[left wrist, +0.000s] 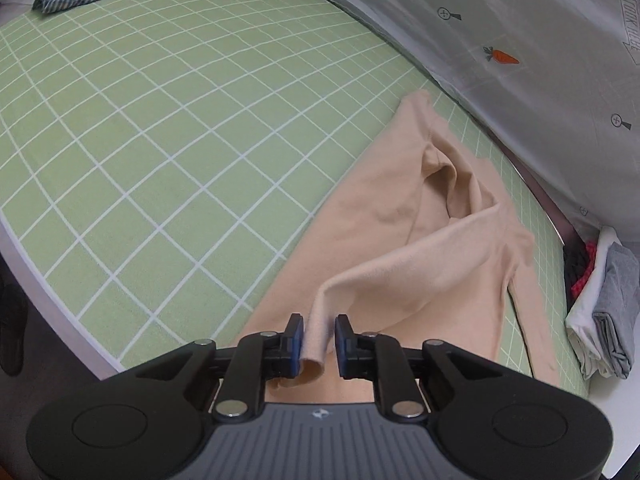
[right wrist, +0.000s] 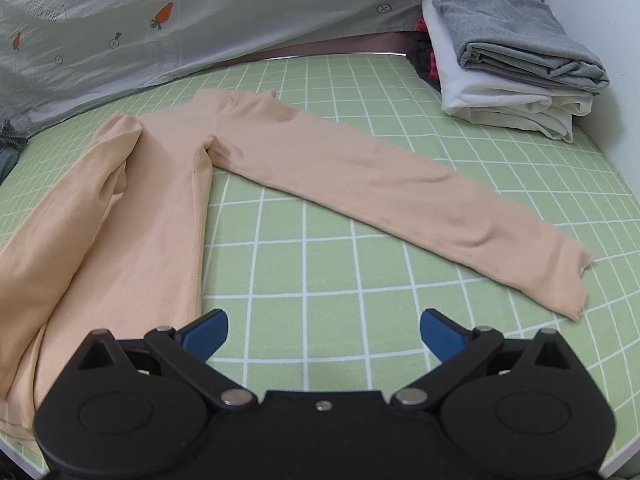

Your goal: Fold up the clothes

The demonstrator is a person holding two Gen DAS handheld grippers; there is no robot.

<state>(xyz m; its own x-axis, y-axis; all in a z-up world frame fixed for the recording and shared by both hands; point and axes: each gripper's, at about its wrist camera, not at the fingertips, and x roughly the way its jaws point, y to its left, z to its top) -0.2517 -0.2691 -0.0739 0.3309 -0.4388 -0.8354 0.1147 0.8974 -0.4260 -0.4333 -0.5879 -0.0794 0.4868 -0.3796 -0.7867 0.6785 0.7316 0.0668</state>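
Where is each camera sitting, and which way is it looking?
Left wrist view: sits on the left gripper, looking down along its fingers at the peach shirt, a sleeve cuff between them; only the gripper shows.
Right wrist view: sits on the right gripper, looking down at the green checked sheet, its fingers spread wide and empty; only the gripper shows.
Shared: the peach shirt, the sheet, the folded clothes pile and the carrot-print cloth.
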